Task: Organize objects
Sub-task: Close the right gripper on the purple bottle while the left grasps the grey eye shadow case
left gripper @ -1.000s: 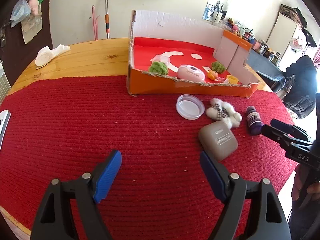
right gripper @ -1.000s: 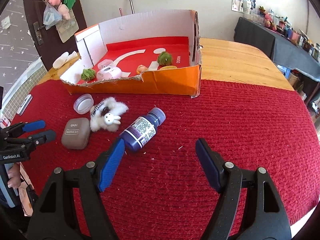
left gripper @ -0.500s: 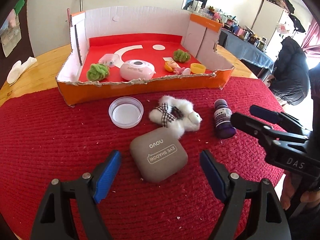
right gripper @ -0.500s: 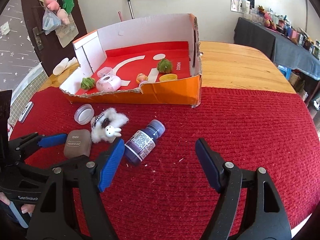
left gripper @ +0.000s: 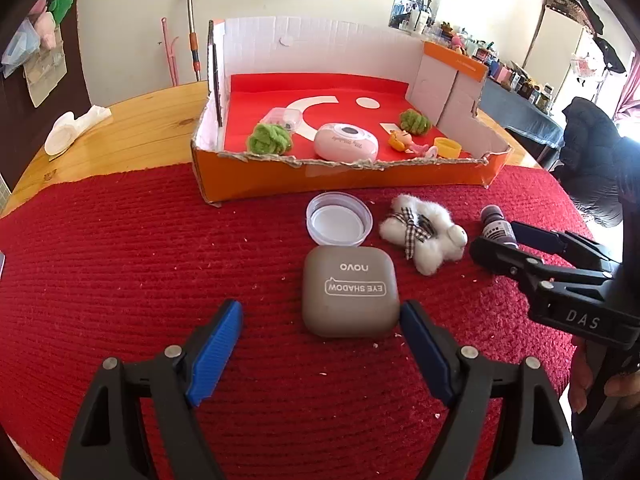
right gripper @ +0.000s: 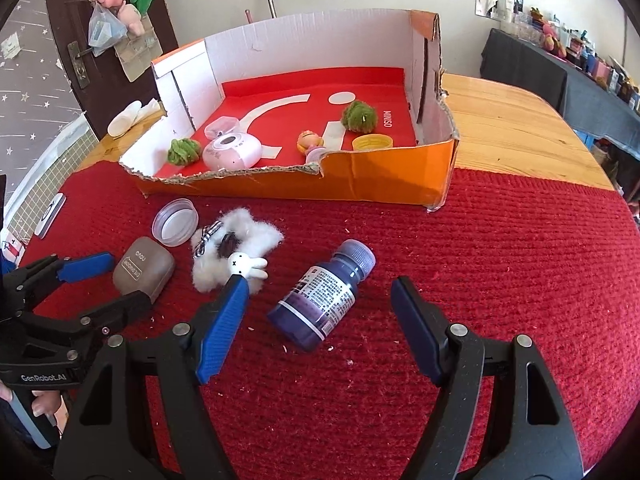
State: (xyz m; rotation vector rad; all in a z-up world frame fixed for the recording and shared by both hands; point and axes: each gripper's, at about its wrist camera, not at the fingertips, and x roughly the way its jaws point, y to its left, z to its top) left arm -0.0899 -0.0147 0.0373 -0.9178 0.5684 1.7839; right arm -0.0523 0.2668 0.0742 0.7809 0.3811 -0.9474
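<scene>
Two grippers are hovering over the red mat [left gripper: 120, 260], both with jaws standing wide and nothing between the pads. The left gripper [left gripper: 320, 344] is pointing at the grey eye-shadow case [left gripper: 350, 290], which is lying flat on the mat just ahead of its fingertips, nearer the right fingertip but not clamped. The right gripper [right gripper: 320, 312] is sitting over the dark purple bottle [right gripper: 326, 292], which is lying on its side, cap toward the box, in the gap ahead of the pads; contact not visible.

Between case and bottle the white plush toy [left gripper: 424, 234] is lying on the mat, and the clear round lid [left gripper: 339, 224] is sitting just beside the box's front wall. The orange cardboard box [left gripper: 340, 180] is resting at the mat's far edge, half on the wooden table [left gripper: 140, 120]. Inside it are sitting two green pompoms [left gripper: 269, 139], a pink device [left gripper: 346, 144], a small figurine [left gripper: 402, 140], a yellow cap [left gripper: 447, 146] and a clear case [left gripper: 284, 117].
</scene>
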